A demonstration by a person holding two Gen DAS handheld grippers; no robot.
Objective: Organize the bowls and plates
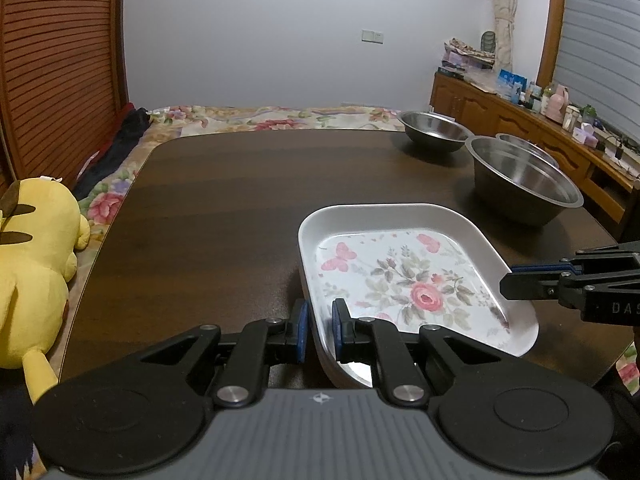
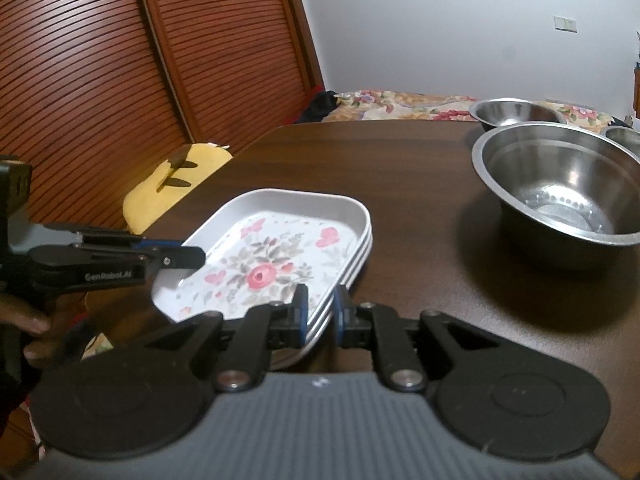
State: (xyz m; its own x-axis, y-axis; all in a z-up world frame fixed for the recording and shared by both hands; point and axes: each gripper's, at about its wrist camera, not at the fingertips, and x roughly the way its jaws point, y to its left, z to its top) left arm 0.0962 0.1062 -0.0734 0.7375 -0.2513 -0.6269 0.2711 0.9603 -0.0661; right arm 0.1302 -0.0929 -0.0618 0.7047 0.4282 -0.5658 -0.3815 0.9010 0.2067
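Both tools are on the stack of floral plates [image 2: 280, 256] now, which sits toward the near right part of the bench [image 1: 224, 208], short of its near edge. The left tool [image 1: 319, 330] is clamped on the stack's left rim at the near corner, one pad outside the wall and one inside. The right tool [image 2: 322, 312] is clamped on the opposite rim, and from its own view you can see three plate edges layered between the pads. So the stack lies squarely between the two hands, its long axis running away from the person toward the far edge of the bench, gripped on both long sides near the near end. Neither hand is nearer; it's a shared hold. The steel bowls wait off to the right: the large bowl [image 2: 560, 196] just beyond the stack, a smaller bowl [image 1: 436, 130] at the far right corner, and a third bowl [image 1: 524, 146] tucked behind the large one. I'd judge any carry has to keep both hands level together, or the plates could slide apart.
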